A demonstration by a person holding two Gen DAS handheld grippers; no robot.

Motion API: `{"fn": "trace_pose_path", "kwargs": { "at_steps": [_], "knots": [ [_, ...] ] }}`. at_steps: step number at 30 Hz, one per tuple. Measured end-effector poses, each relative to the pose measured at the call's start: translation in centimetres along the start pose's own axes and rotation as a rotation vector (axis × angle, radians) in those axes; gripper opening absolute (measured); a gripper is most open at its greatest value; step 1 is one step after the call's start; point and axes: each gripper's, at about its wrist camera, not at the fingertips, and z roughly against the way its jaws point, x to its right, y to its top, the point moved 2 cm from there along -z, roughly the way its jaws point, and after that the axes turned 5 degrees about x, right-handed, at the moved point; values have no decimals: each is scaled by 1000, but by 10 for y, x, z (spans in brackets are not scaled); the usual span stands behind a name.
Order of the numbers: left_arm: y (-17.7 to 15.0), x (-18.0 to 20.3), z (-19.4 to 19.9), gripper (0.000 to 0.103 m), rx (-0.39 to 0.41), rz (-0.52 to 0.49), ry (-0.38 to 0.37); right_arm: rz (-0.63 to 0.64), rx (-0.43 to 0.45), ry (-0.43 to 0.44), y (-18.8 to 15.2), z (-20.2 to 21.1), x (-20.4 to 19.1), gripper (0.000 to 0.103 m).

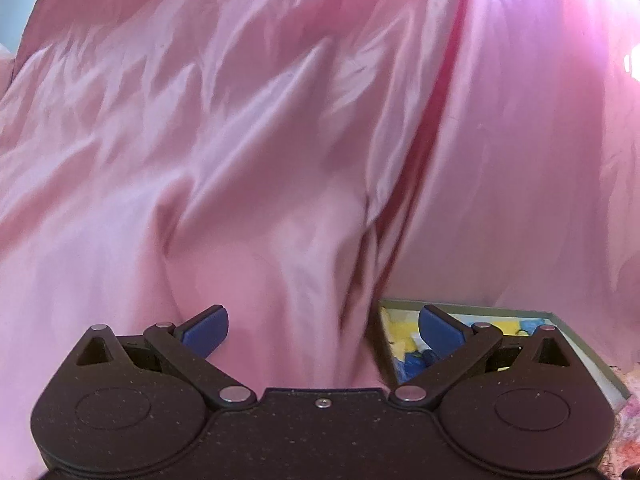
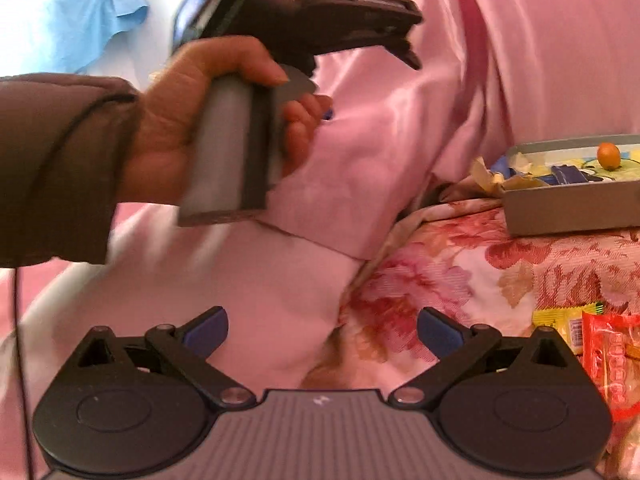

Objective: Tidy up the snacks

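Fingers apart, both grippers (image 1: 323, 330) (image 2: 322, 330) — snack box (image 2: 568, 208) right

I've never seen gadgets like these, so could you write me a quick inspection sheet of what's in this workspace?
Surface: floral bedspread, beside wrinkled pink satin fabric.
Job's things: grey box holding yellow and blue wrappers and a small orange round item; yellow packet and red packet lie on the bedspread, outside the box.
Clutter: light blue cloth at upper left.
Grippers: left gripper jaws open, empty; right gripper jaws open, empty; left hand grips the other gripper's handle.
Cables: nothing seen.
Surroundings: brown jacket sleeve.
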Motion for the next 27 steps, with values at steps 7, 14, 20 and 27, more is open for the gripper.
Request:
{"fn": "trace_pose_path", "kwargs": {
  "at_steps": [7, 14, 20, 27],
  "knots": [
    [-15, 33, 6, 102, -4, 48, -29, 54, 14, -140, 16, 35, 33, 103],
    [-49, 74, 22, 102, 7, 45, -32, 102, 36, -307, 30, 90, 85, 103],
    [-91, 98, 47, 102, -11, 37, -1, 118, 32, -437, 32, 133, 123, 103],
    [-137, 116, 93, 102, -34, -40, 3, 140, 16, -501, 28, 175, 143, 103]
  ]
}}
